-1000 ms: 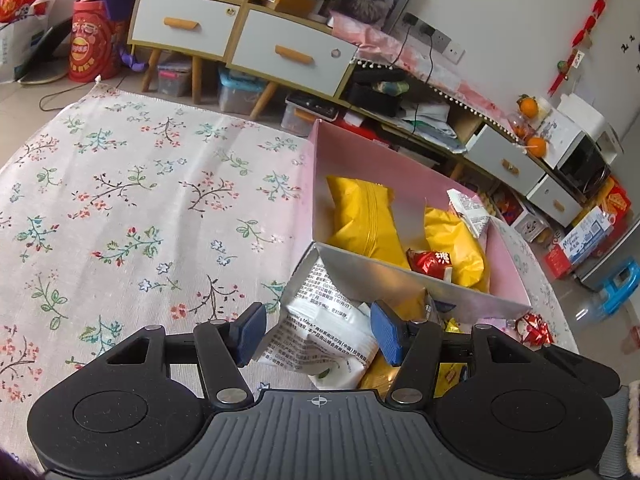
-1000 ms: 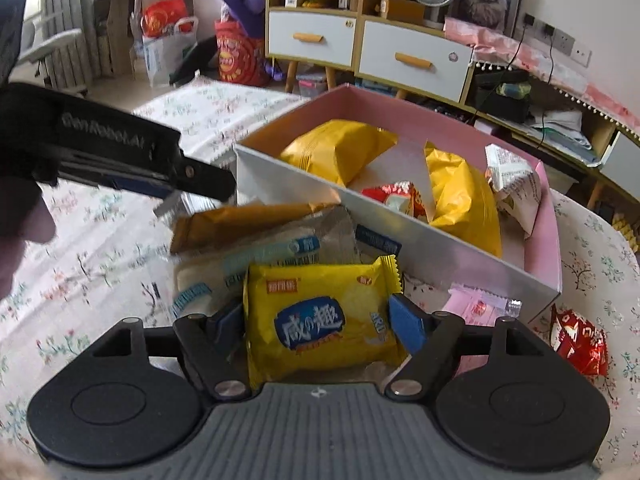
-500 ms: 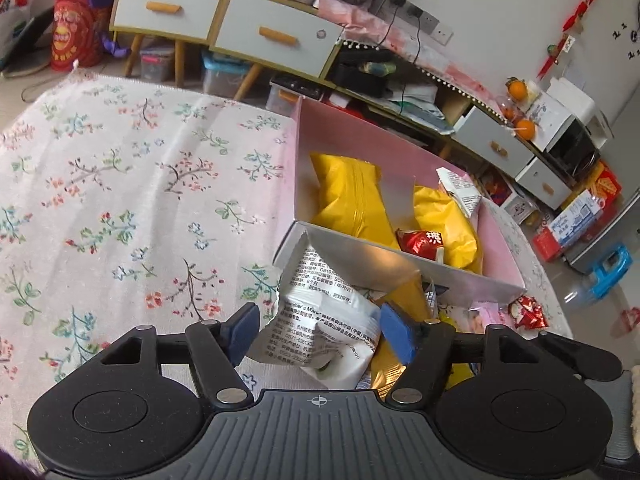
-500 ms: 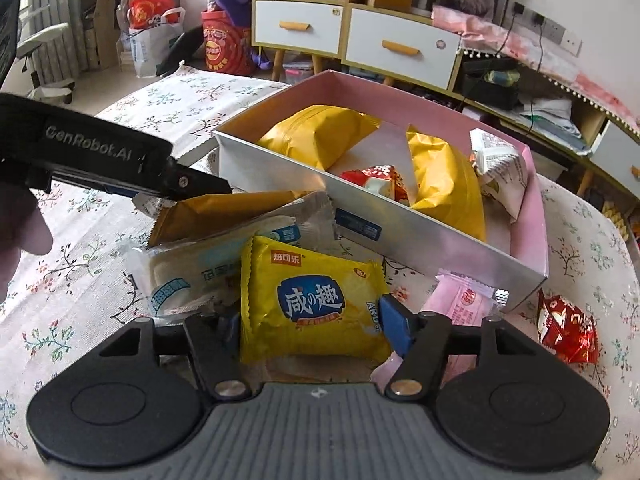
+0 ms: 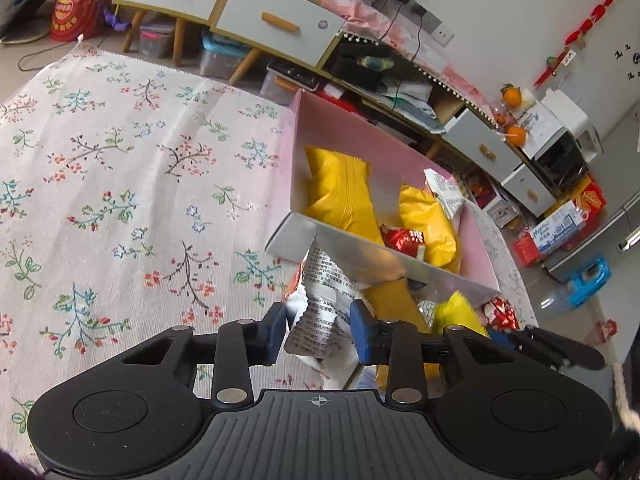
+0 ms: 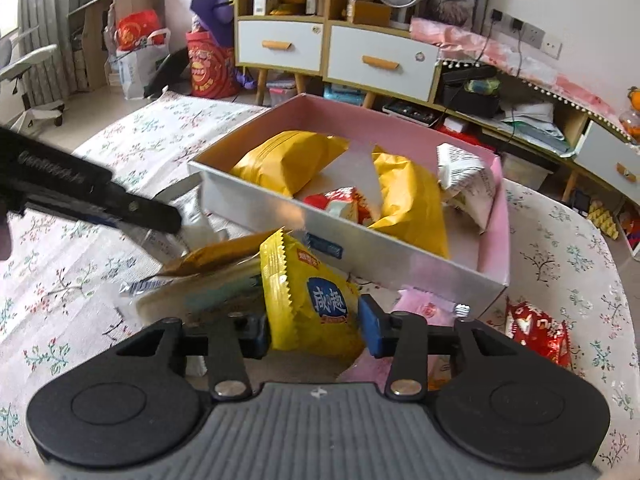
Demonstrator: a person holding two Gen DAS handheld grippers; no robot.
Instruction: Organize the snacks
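Note:
A pink box (image 5: 360, 140) (image 6: 496, 216) on the floral tablecloth holds yellow bags (image 5: 340, 192) (image 6: 288, 160), a red packet (image 5: 402, 238) and a white packet (image 6: 464, 184). My left gripper (image 5: 318, 330) is shut on a white printed snack bag (image 5: 324, 308), crumpled between its blue pads just in front of the box. My right gripper (image 6: 314, 328) is shut on a yellow biscuit packet (image 6: 308, 296) and holds it tilted above a brown packet (image 6: 216, 252) and a pale packet (image 6: 200, 296).
A pink wrapper (image 6: 416, 308) and a red packet (image 6: 536, 328) lie by the box's near right corner. The left gripper's body (image 6: 80, 196) reaches in from the left. White drawer cabinets (image 6: 340, 56) and clutter stand behind the table.
Both grippers have closed on their packets. The yellow biscuit packet has lifted and tilted upright. The white bag is squeezed and raised a little.

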